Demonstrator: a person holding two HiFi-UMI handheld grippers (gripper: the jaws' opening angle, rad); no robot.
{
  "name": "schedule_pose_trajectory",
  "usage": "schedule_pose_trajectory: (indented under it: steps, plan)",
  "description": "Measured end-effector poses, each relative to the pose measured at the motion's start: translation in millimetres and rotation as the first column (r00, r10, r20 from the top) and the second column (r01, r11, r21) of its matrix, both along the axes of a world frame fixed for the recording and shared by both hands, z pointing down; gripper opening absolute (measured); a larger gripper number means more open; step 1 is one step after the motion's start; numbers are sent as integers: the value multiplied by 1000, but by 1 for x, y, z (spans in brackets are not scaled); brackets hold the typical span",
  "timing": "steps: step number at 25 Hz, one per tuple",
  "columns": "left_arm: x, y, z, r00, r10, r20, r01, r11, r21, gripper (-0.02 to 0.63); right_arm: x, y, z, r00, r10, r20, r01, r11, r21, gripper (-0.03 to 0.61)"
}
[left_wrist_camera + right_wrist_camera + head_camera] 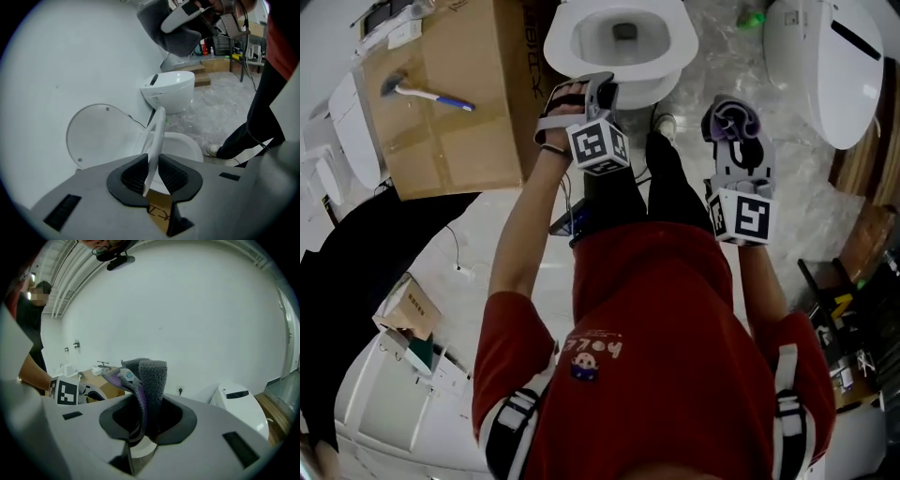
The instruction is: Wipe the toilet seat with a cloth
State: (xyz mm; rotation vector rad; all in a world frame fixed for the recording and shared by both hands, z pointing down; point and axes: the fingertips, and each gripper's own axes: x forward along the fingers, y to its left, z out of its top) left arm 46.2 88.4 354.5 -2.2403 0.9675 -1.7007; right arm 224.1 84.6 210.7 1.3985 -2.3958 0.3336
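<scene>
At the toilet [682, 42], left gripper [153, 176] pinches seat [157, 133], right gripper [143, 420] cloth [151, 380]

The person wears a red short-sleeved shirt [675, 319] and black trousers [670, 183]; the grey left claw [589, 89] and right claw [736, 127] bear marker cubes [598, 145].

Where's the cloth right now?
The cloth is pinched in the right tool, sticking up from its jaws; in the head view it sits at the right, to the right of the toilet bowl.

Bright, even indoor light, soft shadows; fisheye warping, dark vignetted corners, slight close-up blur.
</scene>
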Motion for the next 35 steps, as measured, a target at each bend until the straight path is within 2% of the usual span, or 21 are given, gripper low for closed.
schedule_pose_trajectory:
  steps: [7, 12, 20, 26, 29, 35]
  plan:
    - [6, 44, 59, 997, 56, -54, -61, 993, -98, 91, -19, 17, 49, 999, -21, -44, 18, 998, -67, 80]
    - [9, 74, 119, 990, 118, -72, -129, 975, -181, 107, -42, 27, 92, 998, -30, -50, 24, 992, -123, 80]
    - [16, 105, 196, 978, 189, -85, -205, 944, -259, 121, -63, 42, 156, 994, -75, -81, 59, 981, -185, 80]
    - [16, 111, 249, 975, 187, -118, -213, 937, -278, 115, -73, 40, 202, 991, -85, -100, 64, 978, -199, 80]
    - [15, 112, 272, 974, 205, -94, -223, 935, -274, 114, -73, 40, 219, 991, -86, -107, 63, 977, -206, 80]
    - [14, 118, 313, 980, 177, -89, -197, 931, -309, 101, -76, 39, 244, 989, -98, -109, 71, 972, -223, 80]
